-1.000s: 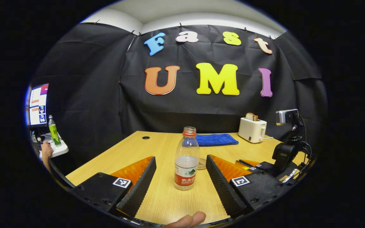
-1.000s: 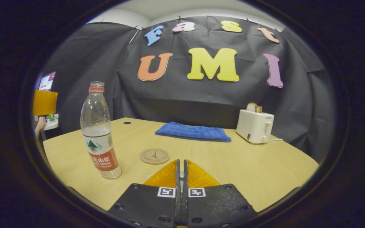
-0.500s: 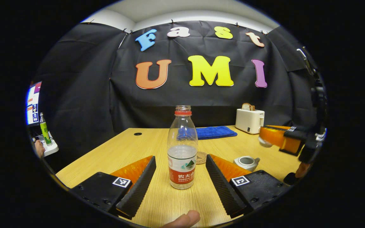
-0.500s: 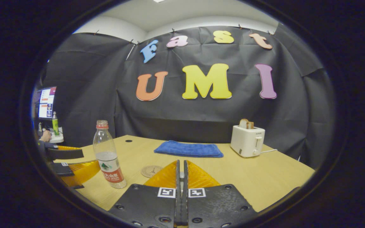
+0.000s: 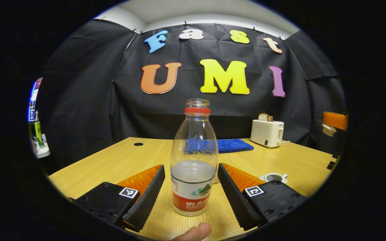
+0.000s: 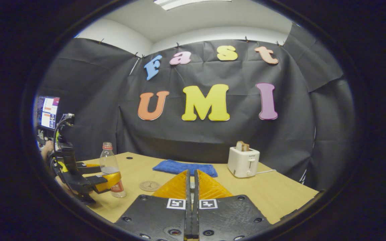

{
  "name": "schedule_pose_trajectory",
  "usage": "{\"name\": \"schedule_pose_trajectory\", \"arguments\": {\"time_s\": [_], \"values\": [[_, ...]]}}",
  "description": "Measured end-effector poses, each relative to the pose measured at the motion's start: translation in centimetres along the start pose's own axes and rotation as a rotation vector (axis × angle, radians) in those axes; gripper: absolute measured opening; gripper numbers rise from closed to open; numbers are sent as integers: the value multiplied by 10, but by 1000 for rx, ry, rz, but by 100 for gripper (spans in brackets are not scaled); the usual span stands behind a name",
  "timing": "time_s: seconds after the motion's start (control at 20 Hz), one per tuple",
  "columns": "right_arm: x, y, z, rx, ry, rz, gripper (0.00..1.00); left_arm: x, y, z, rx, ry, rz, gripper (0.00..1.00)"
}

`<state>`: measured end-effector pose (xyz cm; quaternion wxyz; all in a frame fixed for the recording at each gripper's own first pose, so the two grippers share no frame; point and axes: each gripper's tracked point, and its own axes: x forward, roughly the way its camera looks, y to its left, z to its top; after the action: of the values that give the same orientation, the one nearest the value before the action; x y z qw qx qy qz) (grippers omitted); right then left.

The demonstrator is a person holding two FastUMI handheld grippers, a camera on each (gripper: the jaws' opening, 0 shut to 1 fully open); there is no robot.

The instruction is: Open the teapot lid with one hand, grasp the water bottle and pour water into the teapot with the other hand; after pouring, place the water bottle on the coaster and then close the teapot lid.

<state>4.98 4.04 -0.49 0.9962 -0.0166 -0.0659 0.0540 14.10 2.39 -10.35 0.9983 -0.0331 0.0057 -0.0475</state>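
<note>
While unclamped, bottle [image 5: 194,160] between left claw [image 5: 191,180] fingers.

— Any writing that can actually be made out?

— Hardly any. The water bottle [image 5: 194,160] wears a label [image 5: 190,197] low on its body, with a red band of white print and a green peak above it.

— And beside the bottle?

— A square black-and-white coded marker [image 5: 128,192] sits on the left gripper [image 5: 191,165] to the bottle's left, and a second one [image 5: 254,191] to its right. They are patterns, not letters. The right gripper [image 6: 192,171] carries a like pair [image 6: 175,203].

— Farther off?

— The toaster [image 5: 266,133], behind and right of the bottle, bears a mark too small to tell. The screen [image 6: 48,112], far to the bottle's left, is a blur.
</note>
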Motion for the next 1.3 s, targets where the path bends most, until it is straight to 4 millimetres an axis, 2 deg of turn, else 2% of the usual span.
{"name": "schedule_pose_trajectory", "arguments": {"time_s": [0.1, 0.15, 0.35, 0.4, 0.45, 0.55, 0.6, 0.65, 0.7, 0.95, 1.3], "values": [[-8, -5, -1, 8, -2, 0, 0, 5, 0, 2, 0, -24, 0, 98], [-9, -6, -1, 12, -2, 1, 2, 9, 3, -2, -1, -17, 7, 97], [-12, -13, -6, 23, 10, 2, 0, 12, -1, -14, 17, 2, -7, 94], [-12, -15, -5, 23, 11, 1, 0, 12, -1, -16, 37, 10, -6, 93], [-11, -18, -6, 22, 12, -2, 0, 11, -1, -17, 51, 23, -4, 84], [-12, -21, -4, 23, 11, -7, 0, 6, -7, -13, 75, 29, -19, 78], [-13, -23, -4, 23, 12, -9, 2, 3, -8, -8, 97, 23, -14, 78], [-12, -24, -4, 22, 13, -12, 0, 1, -9, -3, 123, 20, -12, 77], [-13, -27, -3, 21, 13, -16, 2, -1, -11, 1, 154, 20, -9, 77], [-12, -32, -3, 16, 14, -24, 2, -6, -14, 14, 365, 30, 24, 76], [-7, -50, -6, 15, 26, -56, 0, -1, -23, 3, 702, 118, 61, 76]]}}
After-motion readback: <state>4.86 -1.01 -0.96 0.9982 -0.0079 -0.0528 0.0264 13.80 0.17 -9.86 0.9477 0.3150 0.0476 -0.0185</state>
